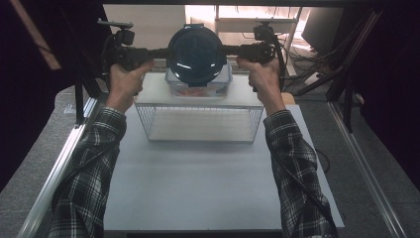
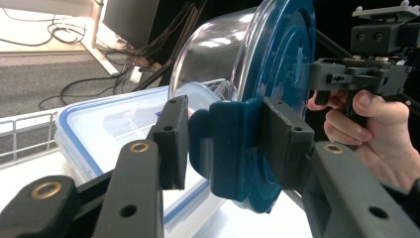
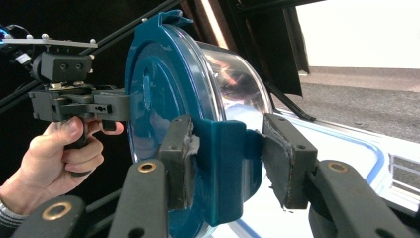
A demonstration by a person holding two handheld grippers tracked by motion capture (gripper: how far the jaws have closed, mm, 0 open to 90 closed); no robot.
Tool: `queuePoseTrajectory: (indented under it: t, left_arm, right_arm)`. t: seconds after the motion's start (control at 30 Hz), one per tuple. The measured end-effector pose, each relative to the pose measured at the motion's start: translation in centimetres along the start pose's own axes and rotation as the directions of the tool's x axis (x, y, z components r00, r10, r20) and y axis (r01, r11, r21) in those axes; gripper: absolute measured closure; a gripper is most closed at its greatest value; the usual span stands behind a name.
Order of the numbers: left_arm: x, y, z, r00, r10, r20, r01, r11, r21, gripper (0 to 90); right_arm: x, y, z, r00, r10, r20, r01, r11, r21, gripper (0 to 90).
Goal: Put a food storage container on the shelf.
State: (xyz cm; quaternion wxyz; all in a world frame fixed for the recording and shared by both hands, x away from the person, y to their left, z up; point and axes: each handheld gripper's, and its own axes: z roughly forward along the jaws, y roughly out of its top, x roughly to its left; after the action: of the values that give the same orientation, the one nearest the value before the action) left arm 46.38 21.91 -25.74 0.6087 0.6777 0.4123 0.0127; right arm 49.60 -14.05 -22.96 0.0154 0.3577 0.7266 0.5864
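**Lidded glass bowl held on edge between two hand-held grippers**

A round glass bowl (image 1: 197, 53) with a dark blue snap-on lid (image 2: 282, 74) is held in the air, tipped on its side, above a clear rectangular food box (image 1: 199, 87) with a blue-edged lid. The box stands on a white board laid across a wire basket (image 1: 200, 125) on the table (image 1: 198, 188). What lies inside the bowl cannot be told; something reddish is dimly seen through the box wall.

The left hand-held gripper (image 2: 225, 144) is clamped on one blue lid clasp (image 2: 233, 148) — the right hand-held gripper (image 3: 225, 158) pinches the opposite clasp (image 3: 229, 163). No brand or writing can be read anywhere.
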Motion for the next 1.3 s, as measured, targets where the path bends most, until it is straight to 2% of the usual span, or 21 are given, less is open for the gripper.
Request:
queuePoseTrajectory:
  t: [0.1,0.23,0.33,0.47,0.7,0.87,0.9,0.93,1.0,1.03,1.07,1.1,1.13,1.17,1.2,1.3]
  left_arm:
    - [0.3,0.1,0.3,1.0000,0.001,-0.004,-0.001,1.0000,0.002,56.3]
    - [0.4,0.3,0.5,0.9999,0.011,-0.009,-0.011,0.9999,-0.004,56.4]
    - [0.2,0.6,0.7,0.9987,0.039,-0.031,-0.039,0.9992,0.009,55.8]
    - [0.3,0.7,0.9,0.9976,0.056,-0.040,-0.056,0.9984,0.003,54.5]
    - [1.1,0.2,1.0,0.9995,0.028,-0.013,-0.028,0.9991,-0.032,53.8]
    - [1.1,0.2,1.1,0.9991,0.038,-0.018,-0.039,0.9985,-0.039,53.4]
    - [0.9,0.2,1.1,0.9964,0.060,-0.060,-0.063,0.9972,-0.040,52.9]
    - [0.6,0.2,1.2,0.9911,0.084,-0.104,-0.087,0.9957,-0.032,52.8]
    - [0.3,0.0,1.4,0.9789,0.119,-0.166,-0.122,0.9926,-0.006,59.1]
    - [0.3,-0.2,1.5,0.9789,0.131,-0.157,-0.134,0.9909,-0.008,64.8]
    - [0.4,-0.3,1.4,0.9860,0.110,-0.125,-0.116,0.9924,-0.042,63.7]
    - [0.5,-0.3,1.5,0.9875,0.106,-0.116,-0.112,0.9927,-0.045,66.5]
    - [0.4,-0.2,1.6,0.9855,0.113,-0.127,-0.119,0.9921,-0.040,66.9]
    - [0.2,-0.1,1.7,0.9841,0.117,-0.133,-0.124,0.9916,-0.039,66.9]
    - [0.1,-0.1,1.7,0.9820,0.123,-0.144,-0.129,0.9911,-0.034,67.1]
    - [-0.2,0.0,1.8,0.9768,0.135,-0.166,-0.141,0.9897,-0.024,66.8]
  right_arm:
    - [-0.3,0.1,0.3,0.9999,0.000,0.010,0.000,1.000,0.006,56.5]
    - [-0.8,0.2,0.5,0.9999,0.013,0.002,-0.013,1.000,0.004,56.4]
    - [-1.2,0.3,0.6,0.9996,0.029,-0.006,-0.029,1.000,0.001,56.0]
    - [-1.7,0.3,0.8,0.9989,0.047,-0.008,-0.047,0.999,-0.014,55.6]
    - [-2.0,0.1,1.1,0.9985,0.055,-0.006,-0.055,0.998,-0.033,55.2]
    - [-2.1,0.0,1.2,0.9985,0.054,-0.012,-0.055,0.998,-0.039,55.0]
    - [-2.2,0.0,1.2,0.9986,0.051,-0.012,-0.052,0.998,-0.041,54.9]
    - [-2.1,-0.1,1.3,0.9990,0.044,-0.010,-0.044,0.998,-0.041,54.2]
    - [-2.0,-0.1,1.5,0.9992,0.039,0.006,-0.038,0.999,-0.026,50.5]
    - [-2.0,-0.1,1.7,0.9991,0.039,0.015,-0.039,0.999,-0.020,47.9]
    - [-2.1,-0.2,1.8,0.9981,0.042,0.045,-0.042,0.999,-0.011,49.1]
    - [-2.3,-0.2,1.8,0.9952,0.040,0.089,-0.040,0.999,-0.002,53.2]
    - [-2.7,-0.4,1.8,0.9934,0.041,0.107,-0.042,0.999,0.008,55.5]
    - [-3.0,-0.5,1.8,0.9951,0.058,0.080,-0.057,0.998,-0.010,56.2]
    - [-3.0,-0.6,1.8,0.9951,0.060,0.079,-0.059,0.998,-0.015,56.3]
    - [-2.8,-0.5,1.9,0.9934,0.045,0.105,-0.043,0.999,-0.019,56.8]
